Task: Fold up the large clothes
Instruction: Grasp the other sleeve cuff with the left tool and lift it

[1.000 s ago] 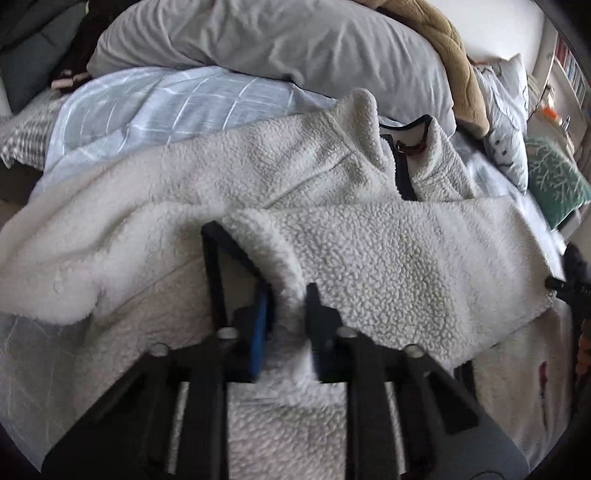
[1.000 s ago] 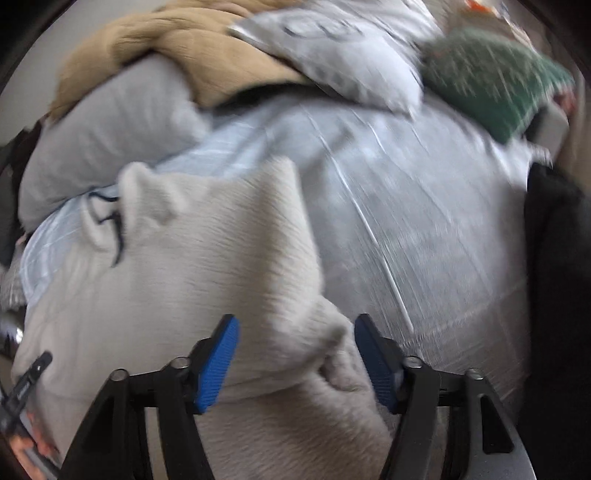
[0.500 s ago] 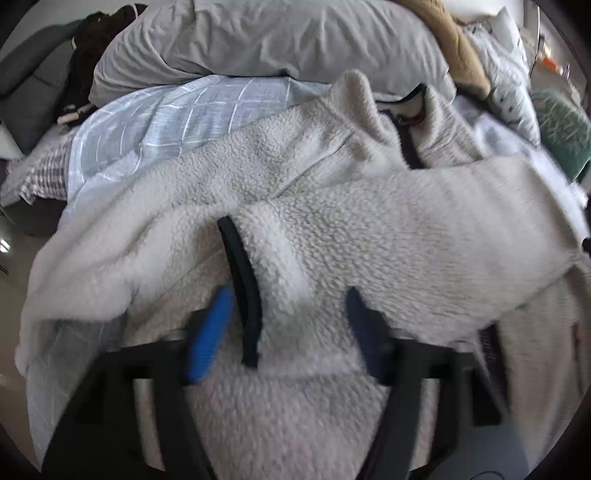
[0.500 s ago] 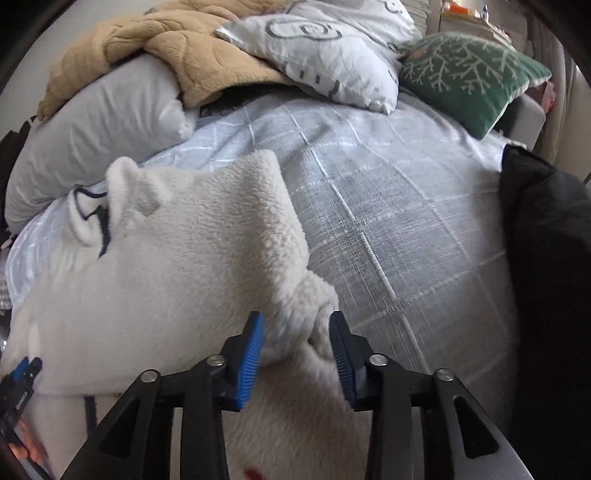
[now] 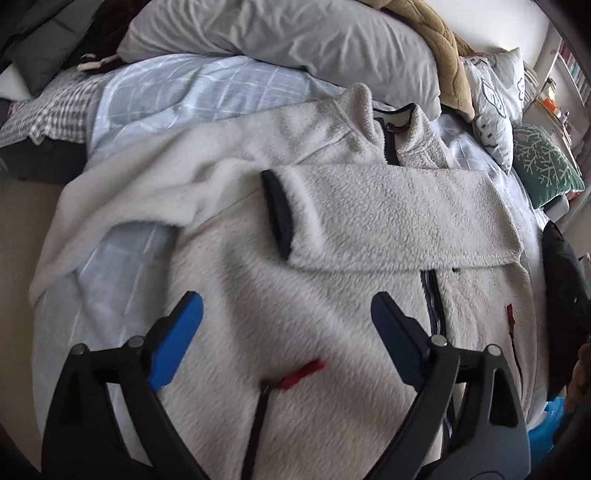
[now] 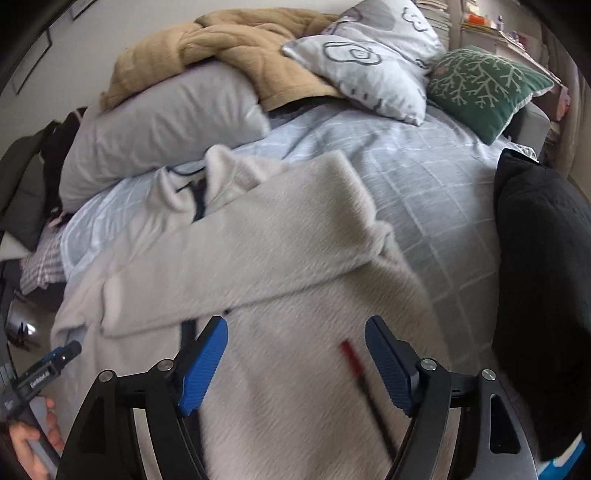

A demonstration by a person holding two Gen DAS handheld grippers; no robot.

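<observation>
Fleece jacket [image 5: 295, 302] on bed [image 6: 424, 177]

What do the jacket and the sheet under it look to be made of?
Jacket: apparently cream sherpa-style fleece, matte, with a nubby, curly pile; its cuff has smooth dark binding. Sheet: thin woven fabric, probably cotton or a blend, pale blue with a white grid, flat and lightly creased.

Bed w/ pale-blue check duvet [image 6: 424, 192]: cream fleece jacket [image 5: 295, 302] spread across; grey pillow [image 5: 295, 33], tan blanket [image 6: 236, 40], white [image 6: 373, 59] & green [image 6: 484, 81] cushions at head.
</observation>
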